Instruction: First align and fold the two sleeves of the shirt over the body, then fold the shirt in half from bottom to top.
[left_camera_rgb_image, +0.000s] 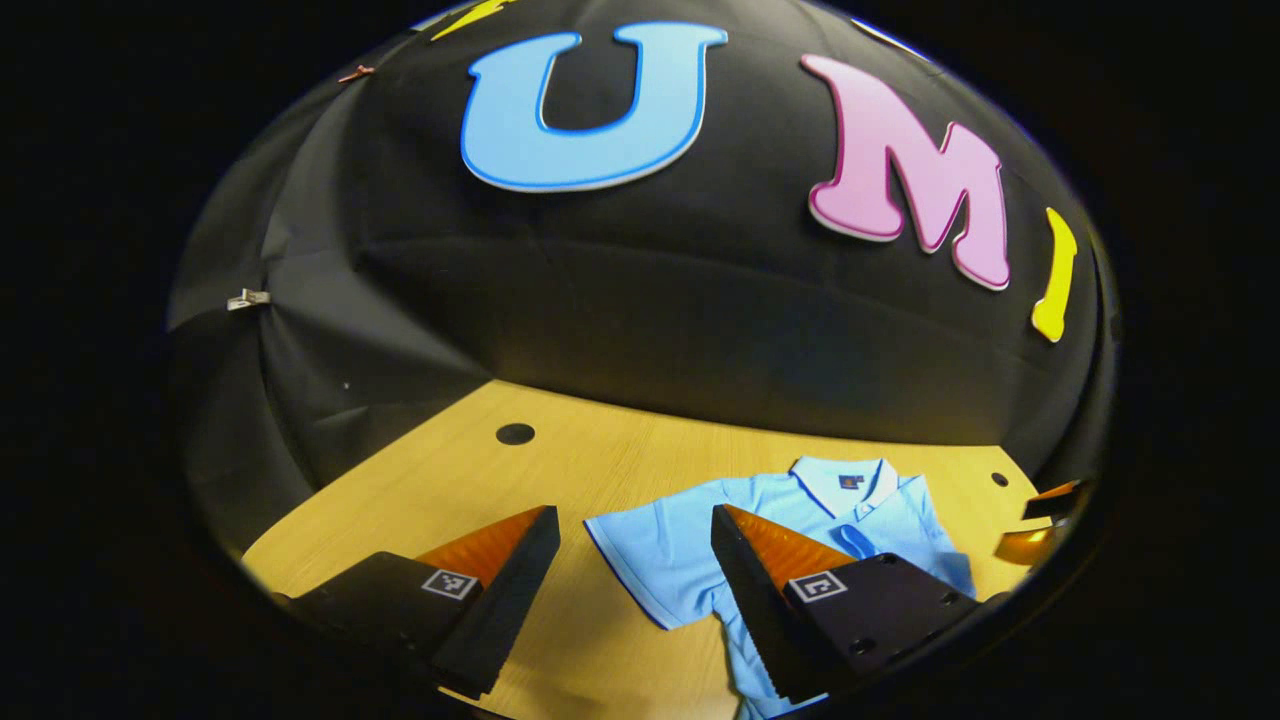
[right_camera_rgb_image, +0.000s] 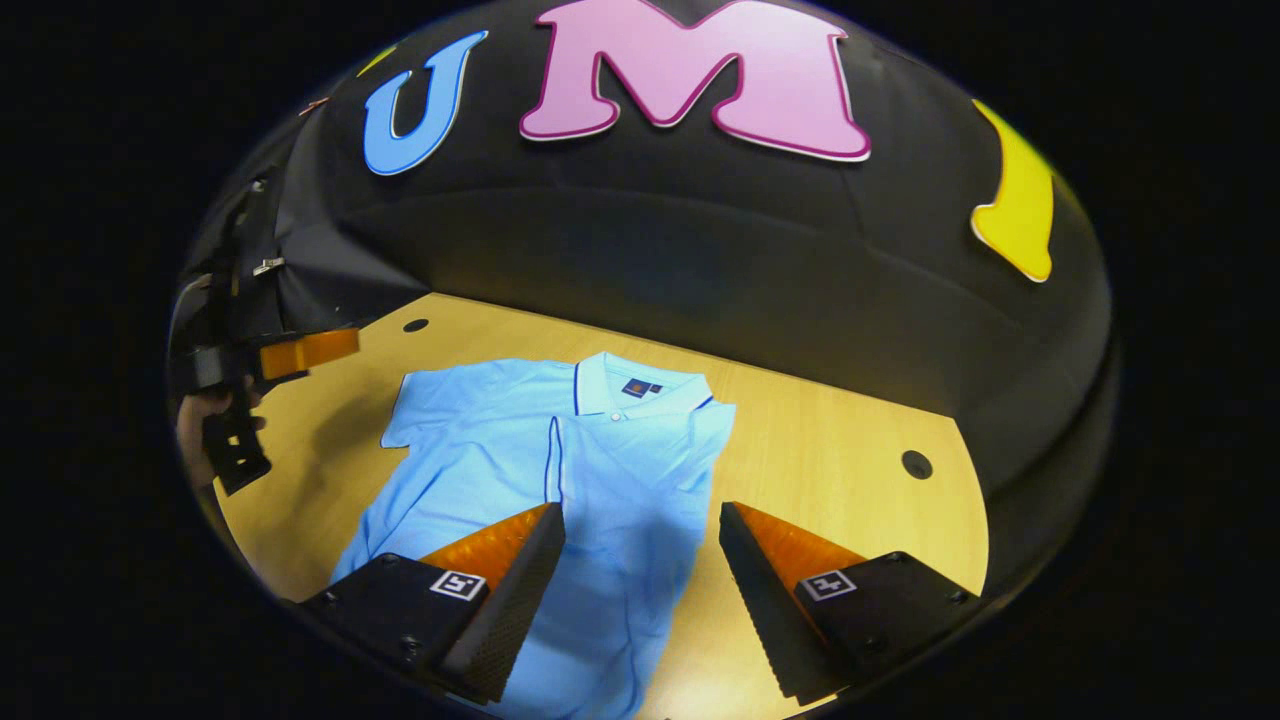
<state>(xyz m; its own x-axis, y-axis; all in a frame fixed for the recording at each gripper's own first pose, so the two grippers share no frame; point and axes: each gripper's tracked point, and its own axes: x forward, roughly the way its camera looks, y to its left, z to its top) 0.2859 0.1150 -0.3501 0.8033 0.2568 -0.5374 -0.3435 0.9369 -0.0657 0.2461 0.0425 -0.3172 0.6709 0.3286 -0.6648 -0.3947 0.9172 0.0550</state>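
Both hand-held grippers (left_camera_rgb_image: 635, 585) (right_camera_rgb_image: 640, 585) gape wide, empty, above the shirt (right_camera_rgb_image: 590, 450).

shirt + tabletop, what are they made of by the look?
Shirt: soft knit fabric, likely cotton or a blend, matte light blue; it lies limp with creases, and dark piping edges the collar. The exact fibre can't be told.
Table: wood-look top, probably laminate or veneer rather than solid wood; pale straight grain, a smooth low sheen and round dark holes in the surface.

Both views look low across the table (left_camera_rgb_image: 560, 470) toward the back wall, sharing the shirt (right_camera_rgb_image: 600, 450).
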